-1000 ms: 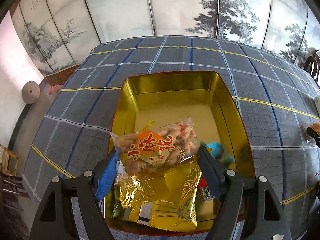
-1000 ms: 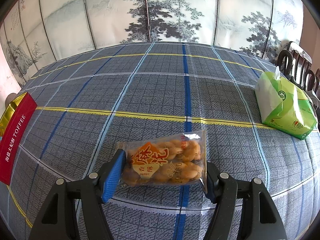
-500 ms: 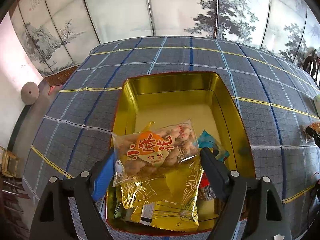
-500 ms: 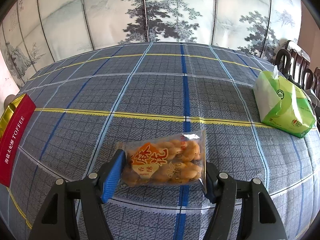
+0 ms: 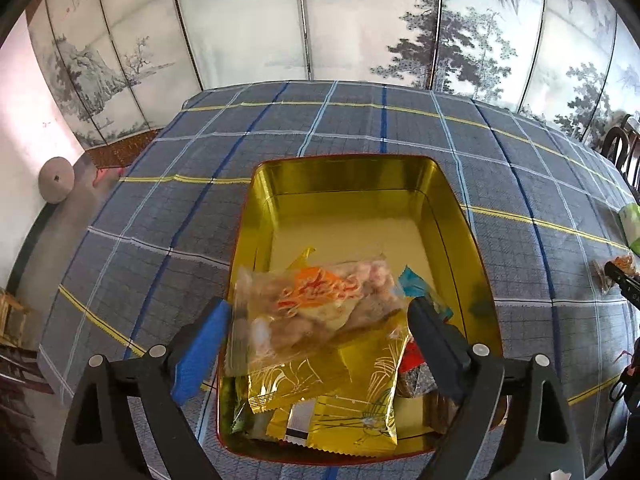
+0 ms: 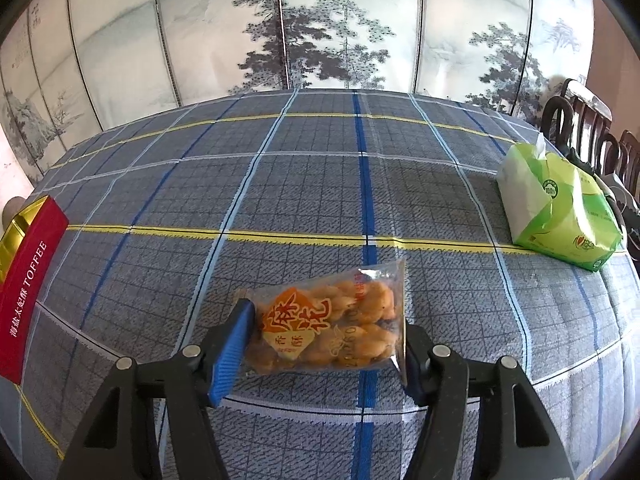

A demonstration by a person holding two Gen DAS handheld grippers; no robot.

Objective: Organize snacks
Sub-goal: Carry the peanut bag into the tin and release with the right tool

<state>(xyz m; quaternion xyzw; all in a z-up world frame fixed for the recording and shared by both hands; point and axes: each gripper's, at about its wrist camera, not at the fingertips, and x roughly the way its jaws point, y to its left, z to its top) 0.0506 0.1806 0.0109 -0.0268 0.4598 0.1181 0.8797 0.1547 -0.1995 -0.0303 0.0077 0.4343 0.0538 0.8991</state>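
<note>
In the left wrist view, a gold tin (image 5: 360,184) with a red outside sits on the plaid tablecloth and holds several wrapped snacks at its near end. My left gripper (image 5: 316,332) is open above them. A clear packet of fried twists (image 5: 316,312) is blurred between the spread fingers, over gold packets (image 5: 360,408). In the right wrist view, my right gripper (image 6: 324,340) is shut on a second clear twist packet (image 6: 332,328), tilted and lifted just off the cloth. The tin's red side (image 6: 24,284) shows at the left.
A green tissue pack (image 6: 560,208) lies on the table at the right. Dark wooden chairs (image 6: 592,132) stand behind it. A painted folding screen (image 6: 320,28) closes off the back. The far half of the tin floor is bare gold.
My left gripper has opened wider and the twist packet is dropping from it, blurred, into the tin. My right gripper has closed on its packet and raised it slightly.
</note>
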